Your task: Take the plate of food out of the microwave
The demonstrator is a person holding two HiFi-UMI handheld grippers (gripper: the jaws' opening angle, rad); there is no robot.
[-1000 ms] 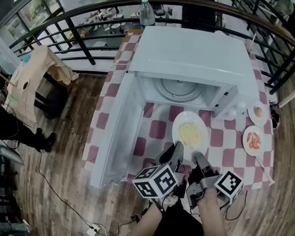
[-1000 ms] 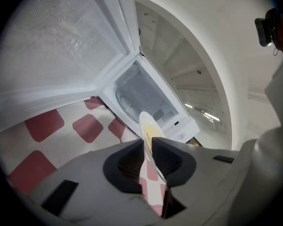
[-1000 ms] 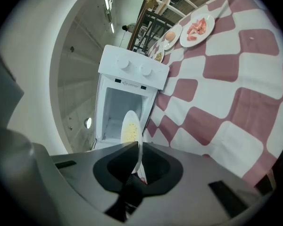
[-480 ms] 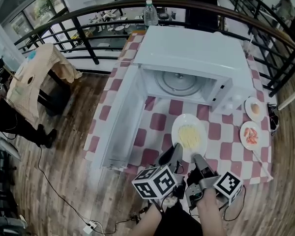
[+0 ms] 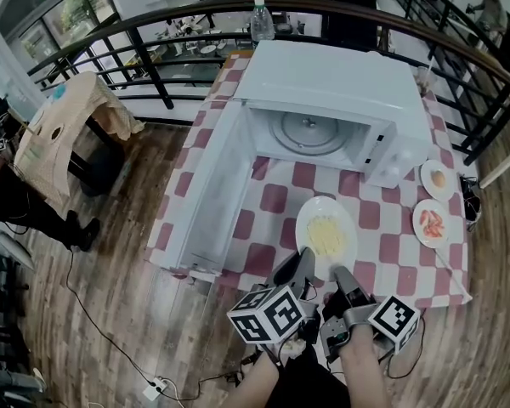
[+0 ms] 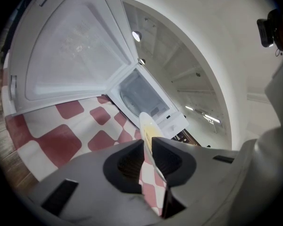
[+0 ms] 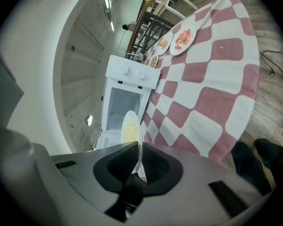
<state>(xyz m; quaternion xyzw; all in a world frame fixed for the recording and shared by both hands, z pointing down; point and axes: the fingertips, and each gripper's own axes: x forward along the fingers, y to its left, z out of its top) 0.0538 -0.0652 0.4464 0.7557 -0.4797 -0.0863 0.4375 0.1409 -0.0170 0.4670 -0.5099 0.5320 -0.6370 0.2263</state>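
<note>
The white microwave (image 5: 336, 92) stands on the checkered table with its door (image 5: 212, 189) swung wide to the left and its glass turntable (image 5: 308, 133) bare. A white plate of yellow food (image 5: 326, 236) hangs in front of it, above the tablecloth. My left gripper (image 5: 300, 268) is shut on the plate's near-left rim, and my right gripper (image 5: 343, 280) is shut on its near-right rim. The left gripper view shows the plate (image 6: 148, 128) edge-on in the left gripper (image 6: 147, 147). In the right gripper view, the plate (image 7: 130, 128) sits likewise in the right gripper (image 7: 138, 157).
Two small plates of food (image 5: 439, 179) (image 5: 431, 224) lie on the red-and-white tablecloth (image 5: 382, 249) at the right. A water bottle (image 5: 261, 22) stands behind the microwave. A dark railing (image 5: 144, 66) runs behind the table; a cloth-draped chair (image 5: 64, 134) stands at the left.
Both grippers have drawn the plate back toward me. The gap between the plate and the microwave's opening has grown. Both grips are unchanged.
</note>
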